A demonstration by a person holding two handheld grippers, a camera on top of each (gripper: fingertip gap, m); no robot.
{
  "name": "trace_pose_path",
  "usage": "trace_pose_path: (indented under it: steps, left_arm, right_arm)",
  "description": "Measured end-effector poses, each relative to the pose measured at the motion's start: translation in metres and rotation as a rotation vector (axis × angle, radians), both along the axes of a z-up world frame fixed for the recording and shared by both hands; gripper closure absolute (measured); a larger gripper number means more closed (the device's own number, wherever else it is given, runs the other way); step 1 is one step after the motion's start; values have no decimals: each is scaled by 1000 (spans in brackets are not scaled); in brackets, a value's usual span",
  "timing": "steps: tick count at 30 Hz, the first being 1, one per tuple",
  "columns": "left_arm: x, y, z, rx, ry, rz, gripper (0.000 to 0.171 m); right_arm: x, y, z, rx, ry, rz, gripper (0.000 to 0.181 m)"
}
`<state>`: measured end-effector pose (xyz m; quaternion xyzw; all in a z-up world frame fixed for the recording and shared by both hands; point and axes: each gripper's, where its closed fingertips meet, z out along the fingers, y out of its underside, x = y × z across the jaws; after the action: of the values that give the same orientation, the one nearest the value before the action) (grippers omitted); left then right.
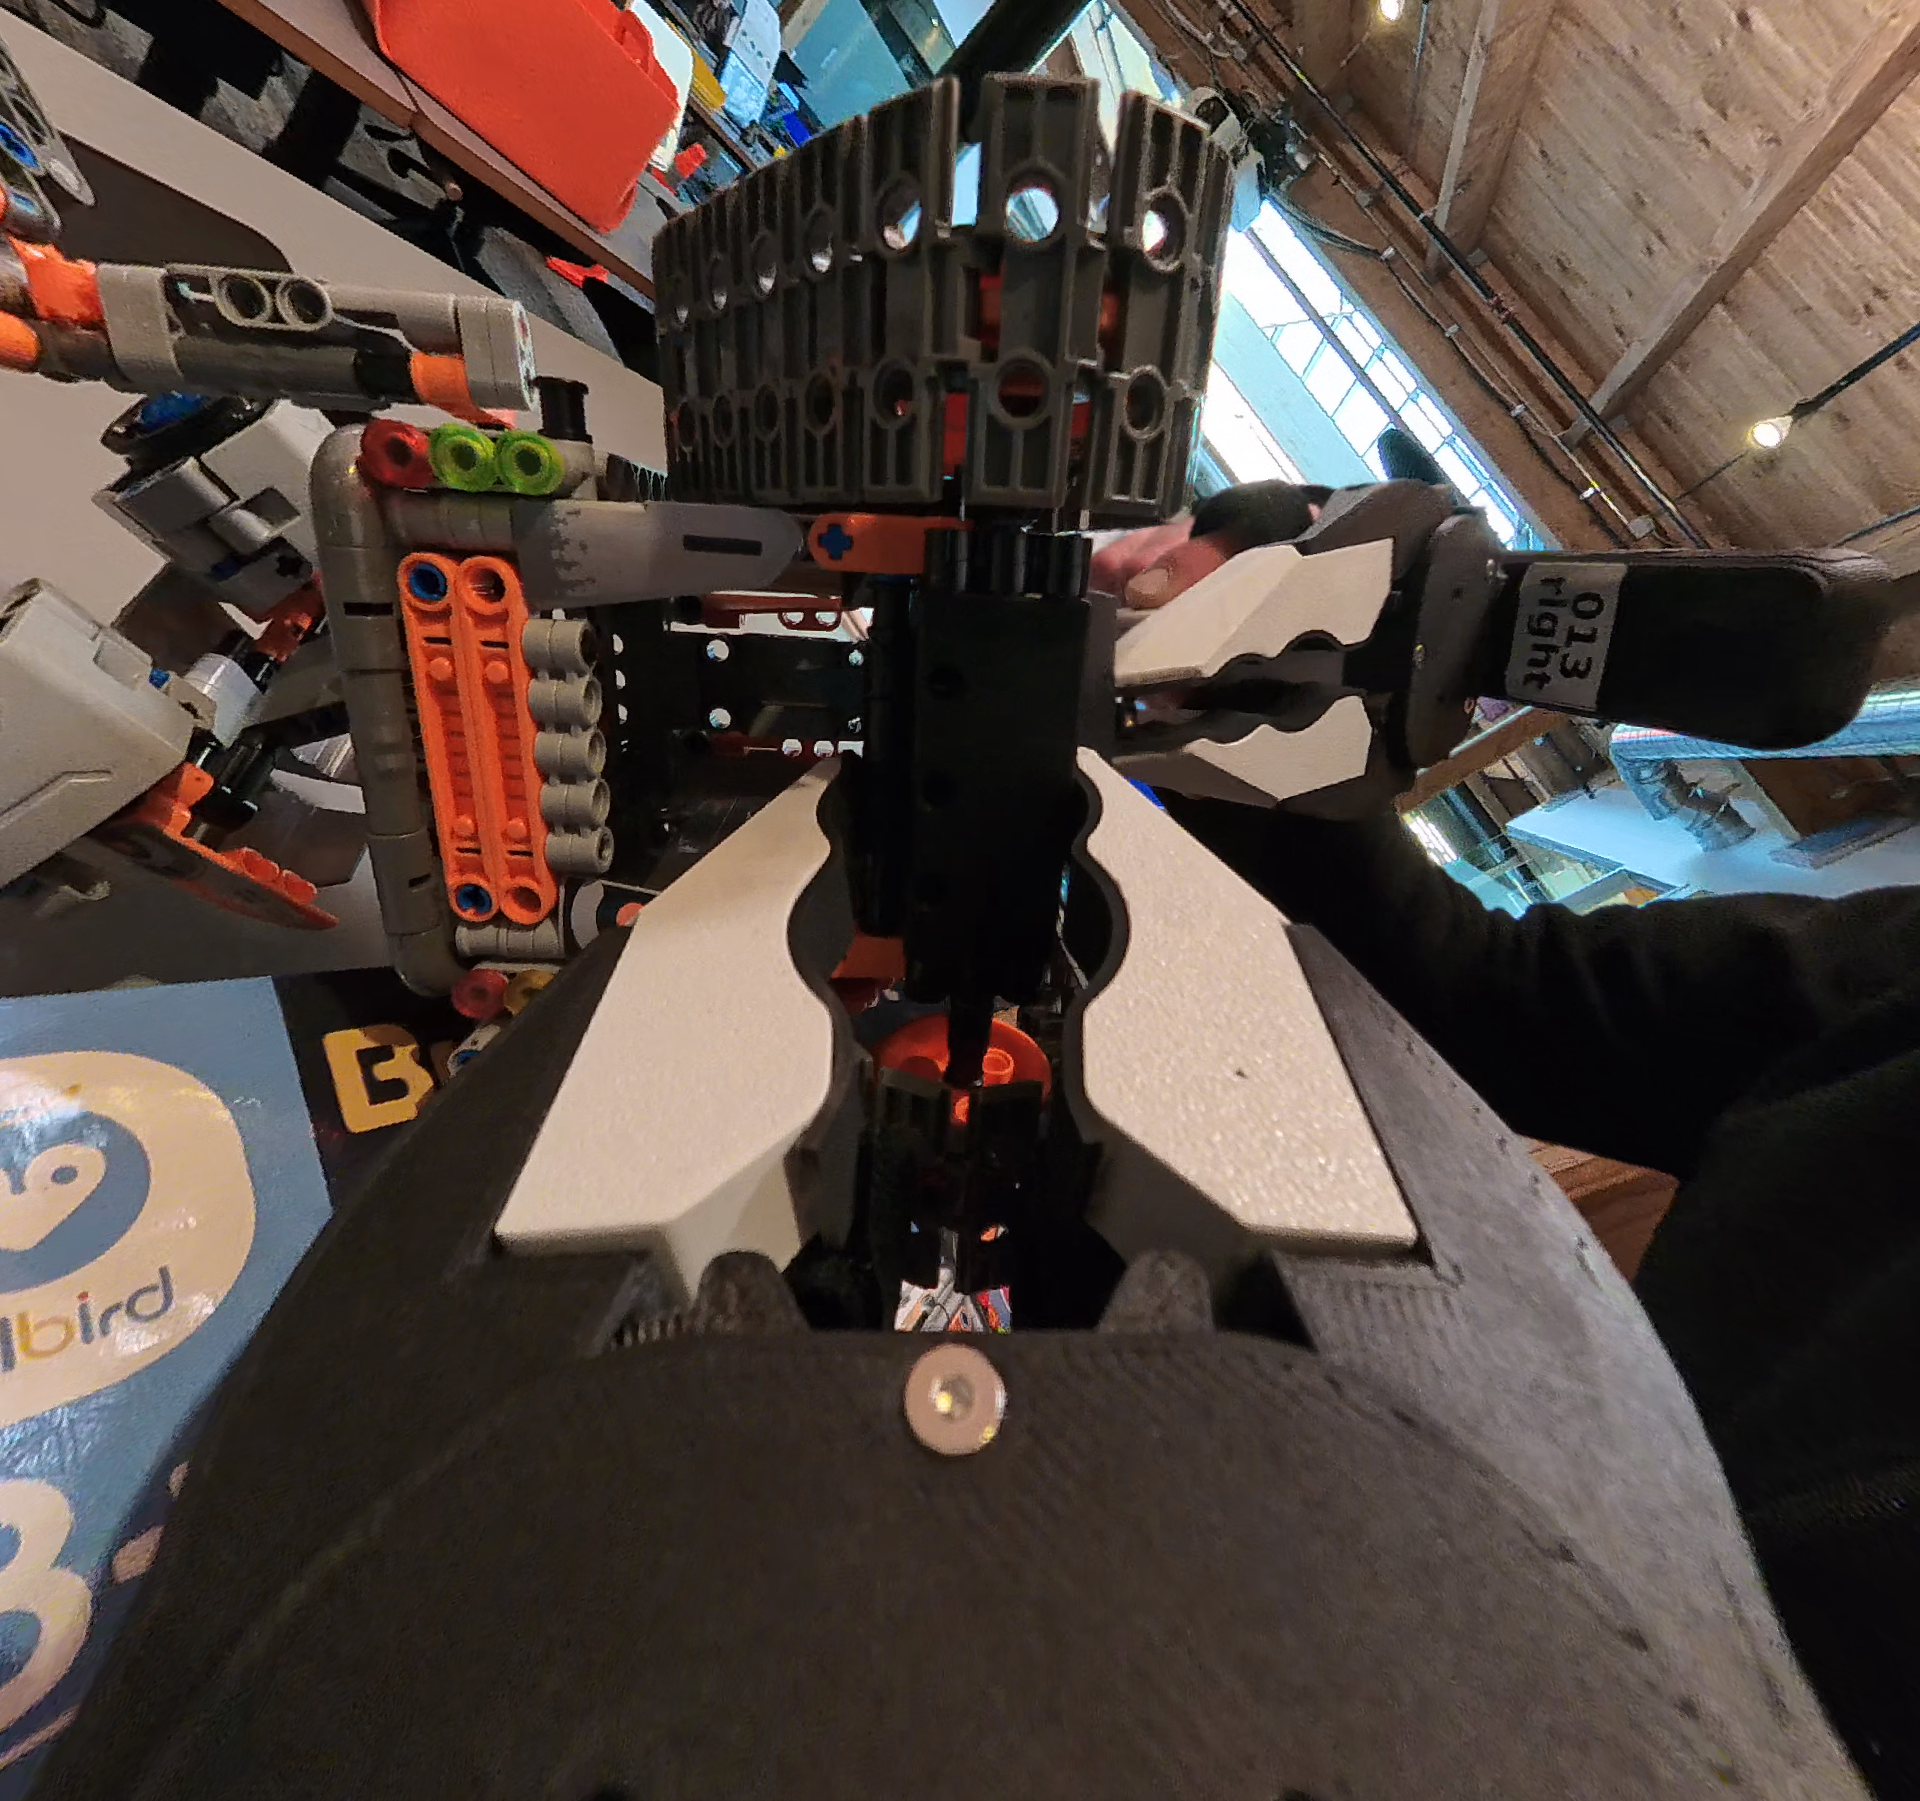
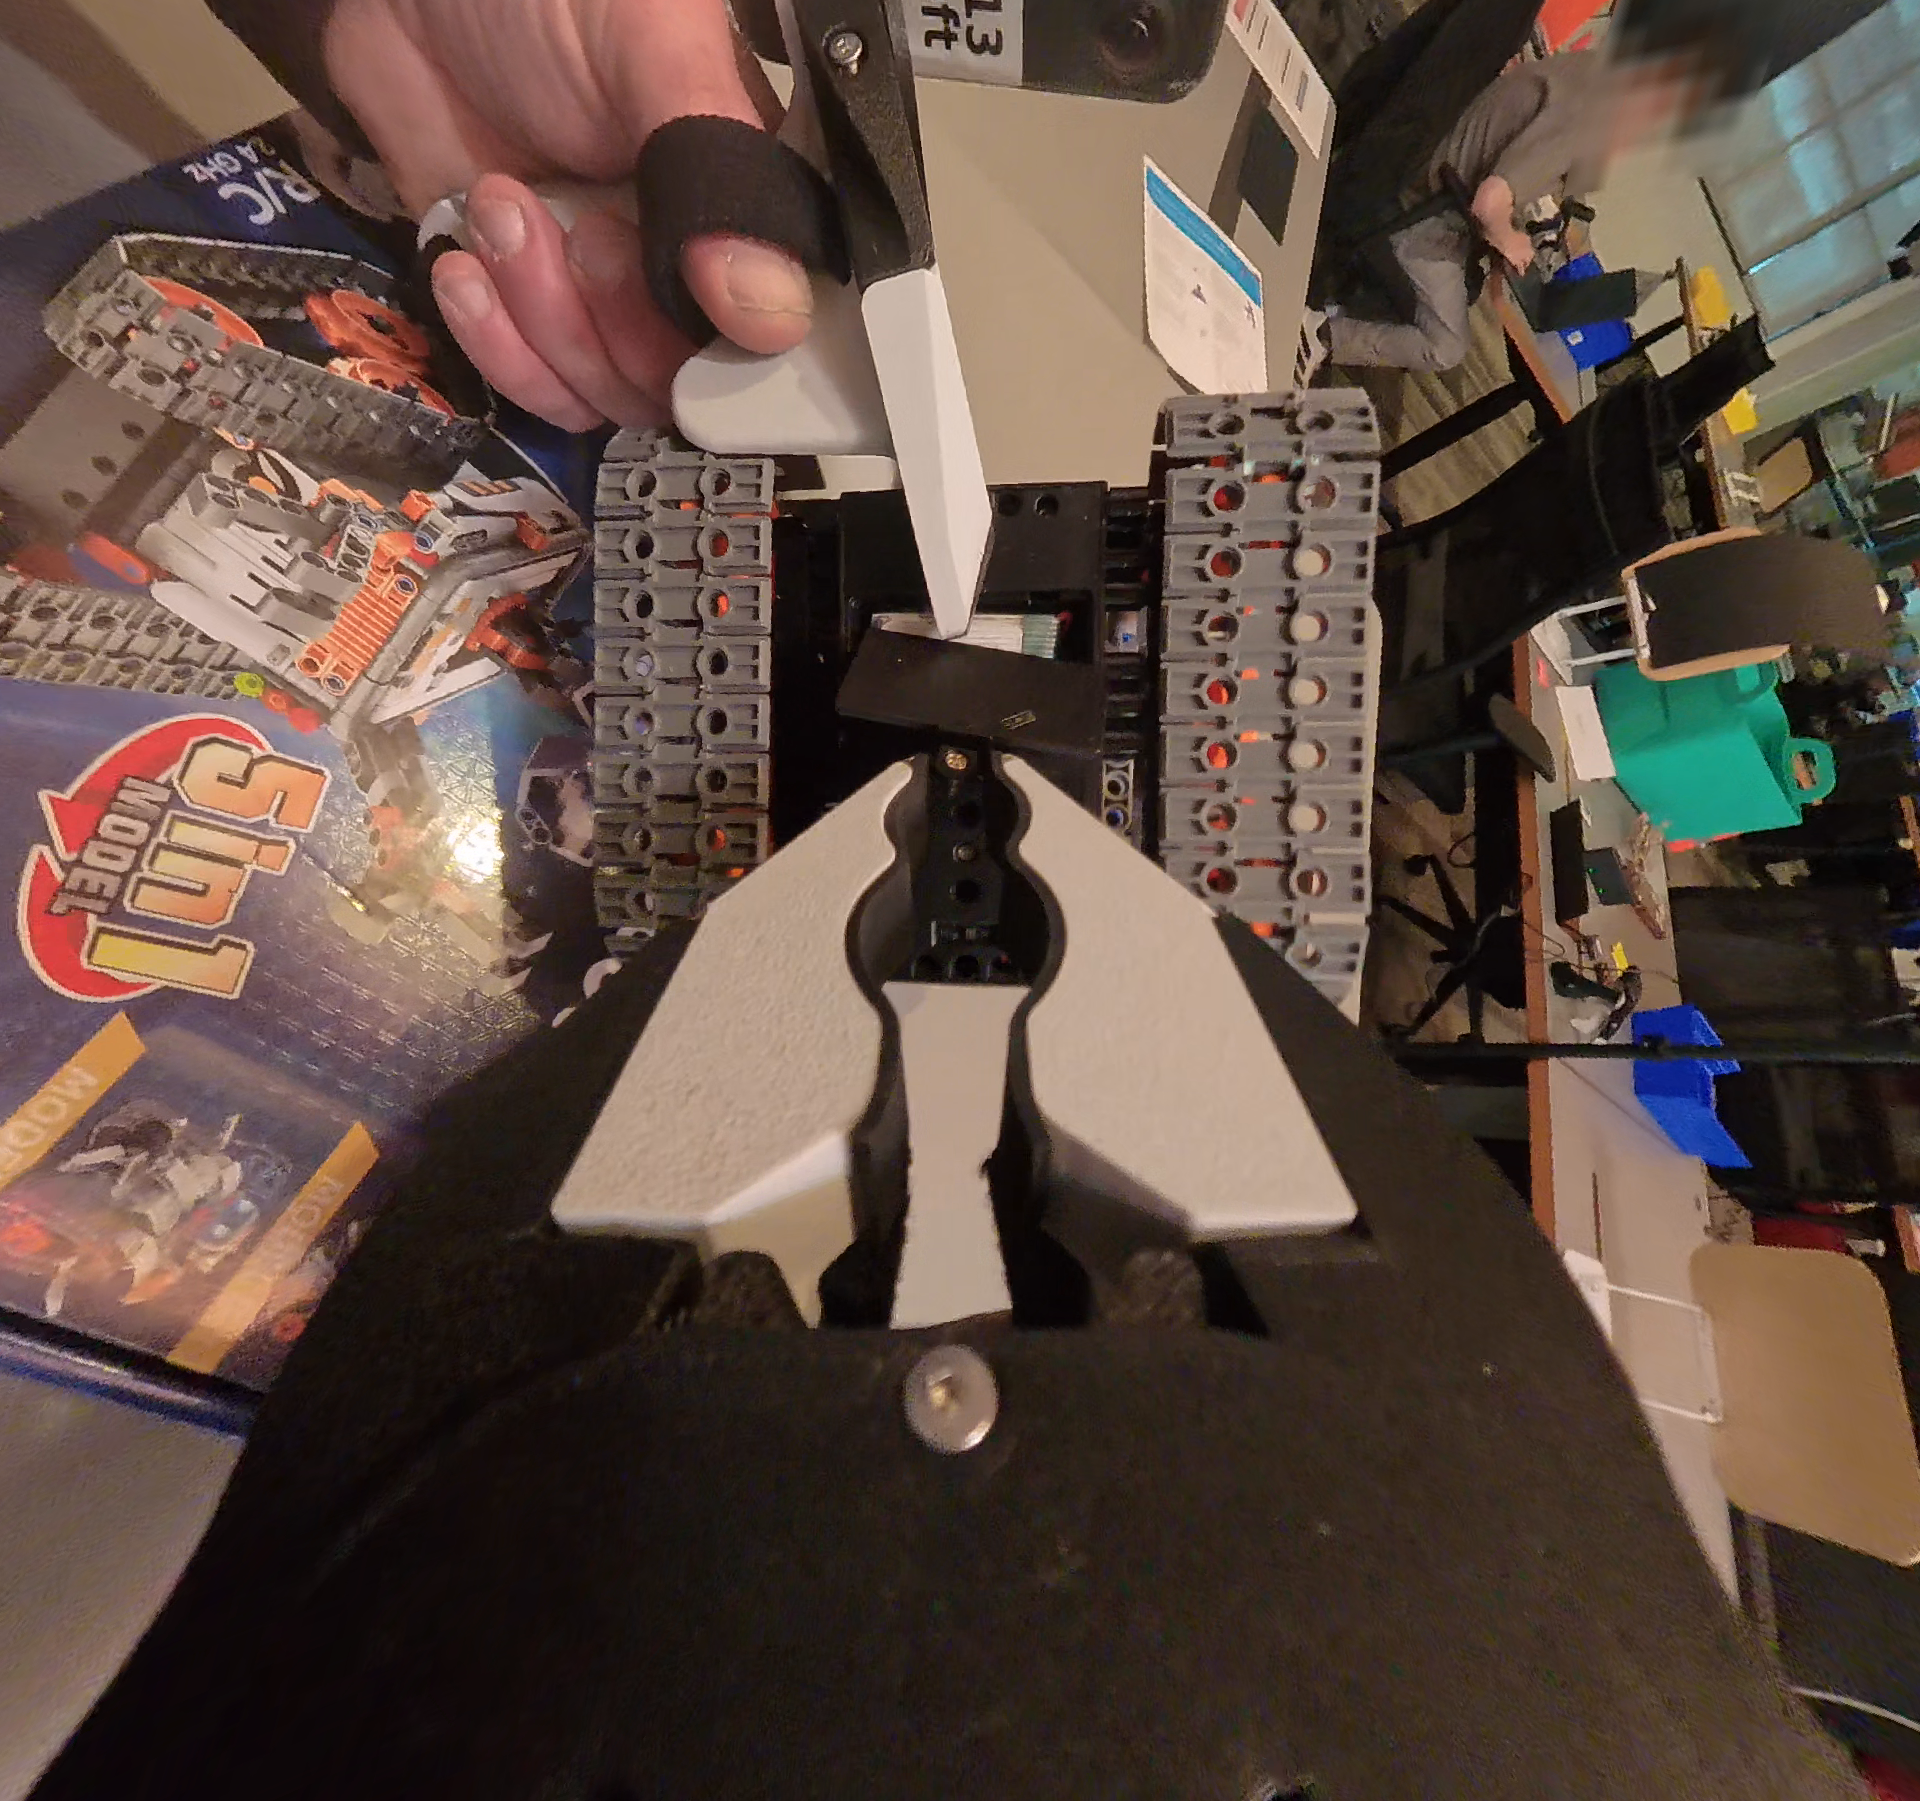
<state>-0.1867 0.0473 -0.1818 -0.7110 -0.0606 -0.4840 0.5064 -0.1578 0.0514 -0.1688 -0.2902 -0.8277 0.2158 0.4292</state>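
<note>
Black chassis beam (image 1: 977,712) mid-frame clamped by left gripper (image 1: 956,816), right gripper (image 2: 956,816) pinching another black beam (image 2: 961,868); uneven pull could pop grey tracks (image 2: 1262,671) off.

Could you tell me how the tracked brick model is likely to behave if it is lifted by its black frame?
The tracked brick model is clipped from many small parts, so pieces may pop loose. Its grey track belts are linked segments and probably sag. Both tools, left tool and right tool, grip thin black beams, so it may twist.

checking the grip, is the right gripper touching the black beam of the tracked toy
Touching: right wrist view shows the right gripper closed on the black beam.
</note>
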Motion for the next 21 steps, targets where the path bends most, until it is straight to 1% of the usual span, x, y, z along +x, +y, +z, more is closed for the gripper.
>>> trace_pose_path:
  steps: [4, 8, 16, 21]
  left_arm:
    - [0, 1, 0, 1, -20, 0, 136]
    - [1, 2, 1, 1, -18, -7, 136]
    - [1, 2, 1, 1, -25, -18, 136]
    - [1, 2, 1, 3, -23, -19, 136]
  right_arm:
    - [-4, 0, -4, 45, -23, 43, 174]
    - [-5, -3, -4, 81, -11, 74, 174]
    - [-9, -2, -4, 108, -6, 108, 174]
    - [-12, -1, -7, 132, -34, 119, 174]
